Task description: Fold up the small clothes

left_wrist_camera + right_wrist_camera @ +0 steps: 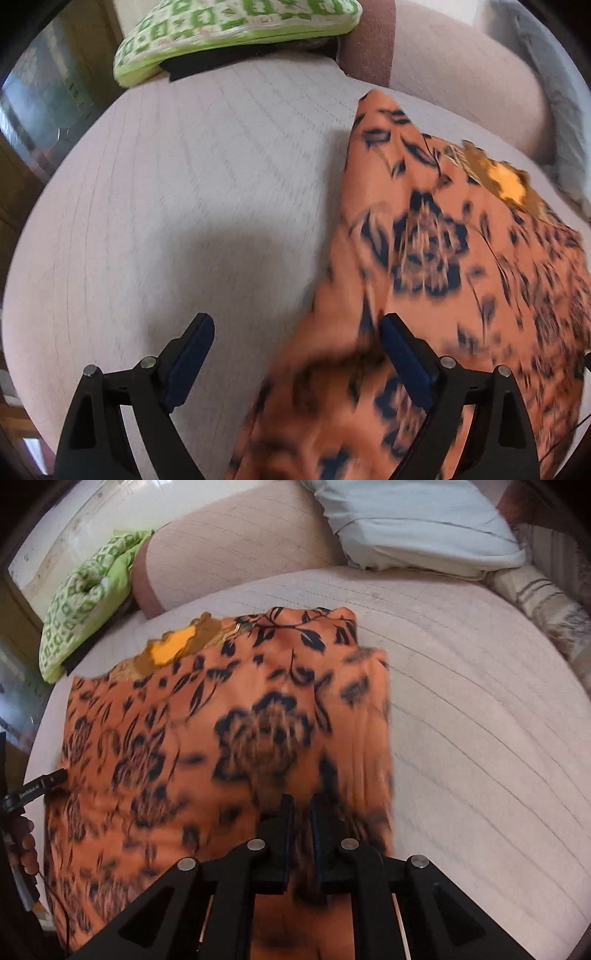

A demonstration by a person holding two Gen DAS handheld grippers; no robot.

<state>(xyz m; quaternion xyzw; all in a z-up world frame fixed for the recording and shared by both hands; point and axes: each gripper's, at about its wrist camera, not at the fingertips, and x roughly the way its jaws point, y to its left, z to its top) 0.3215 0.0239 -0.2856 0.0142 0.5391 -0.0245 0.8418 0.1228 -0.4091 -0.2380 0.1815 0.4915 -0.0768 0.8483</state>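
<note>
Between the dark blue pads of the right gripper point(302, 814) a fold of the orange garment point(229, 746) is pinched: the jaws stand almost together, with only a narrow strip of printed cloth showing in the slit between them, and the fabric runs up over the fingertips and bunches there. From that pinch the cloth spreads away over the pale quilted mattress point(480, 709), its black flower and leaf print blurred near the tool and sharper further off. Its far edge carries a yellow and brown patch point(173, 650), and its right-hand edge runs roughly straight down toward the gripper.

In the left wrist view the left gripper point(297, 354) is spread wide. Its left finger hangs over bare mattress point(166, 206), while its right finger lies against or just above the near edge of the same garment point(443, 258); the blur hides whether it touches. A loose lobe of the cloth reaches in between the two fingers, but neither pad presses on it. A soft shadow lies on the mattress just ahead of the fingers.

At the left edge of the right wrist view, part of the left tool and the person's hand point(26, 843) holding it show just beside the garment's left border.

Further out, a green and white patterned cushion point(236, 33) rests at the far corner of the bed, and a white pillow point(417, 524) lies at the head, well apart from the garment.
</note>
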